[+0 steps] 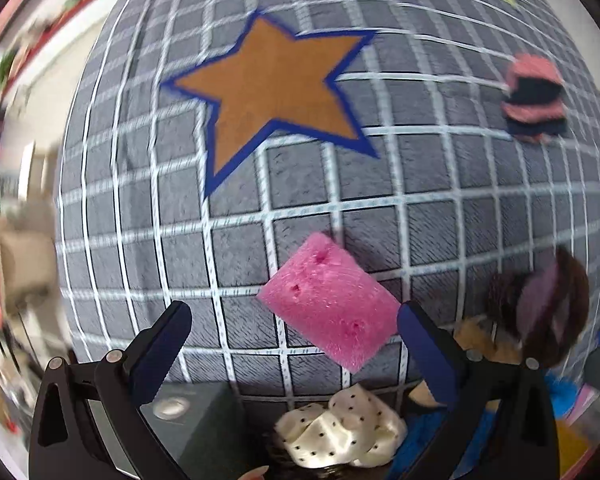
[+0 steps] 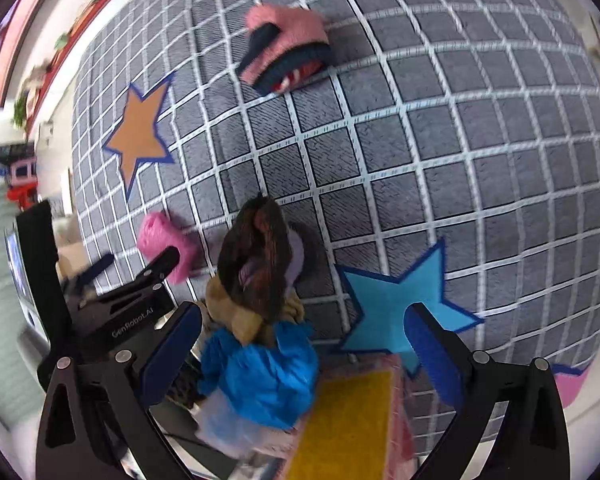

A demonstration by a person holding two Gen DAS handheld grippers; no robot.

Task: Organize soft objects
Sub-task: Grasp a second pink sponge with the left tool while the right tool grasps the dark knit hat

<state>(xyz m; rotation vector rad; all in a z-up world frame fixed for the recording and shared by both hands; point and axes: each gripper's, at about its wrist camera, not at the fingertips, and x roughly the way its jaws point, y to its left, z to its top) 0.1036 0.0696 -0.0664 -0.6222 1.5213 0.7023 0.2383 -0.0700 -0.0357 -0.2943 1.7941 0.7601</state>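
A pink sponge block (image 1: 332,300) lies on the grey grid carpet (image 1: 300,200), just ahead of and between the fingers of my open left gripper (image 1: 292,320); it also shows in the right wrist view (image 2: 164,244). My right gripper (image 2: 304,332) is open and empty above a pile of soft things: a blue fluffy cloth (image 2: 264,376), a tan cloth (image 2: 244,316) and a brown-and-purple scrunchie (image 2: 260,256). A cream dotted scrunchie (image 1: 340,428) lies below the left gripper. A pink-and-navy knit piece (image 2: 284,48) lies farther off on the carpet (image 2: 420,160).
The carpet has an orange star (image 1: 272,88) and a blue star (image 2: 400,312) printed on it. A yellow sponge (image 2: 348,424) lies near the right gripper. A dark box (image 1: 196,432) sits under the left gripper. Room clutter lines the left edge.
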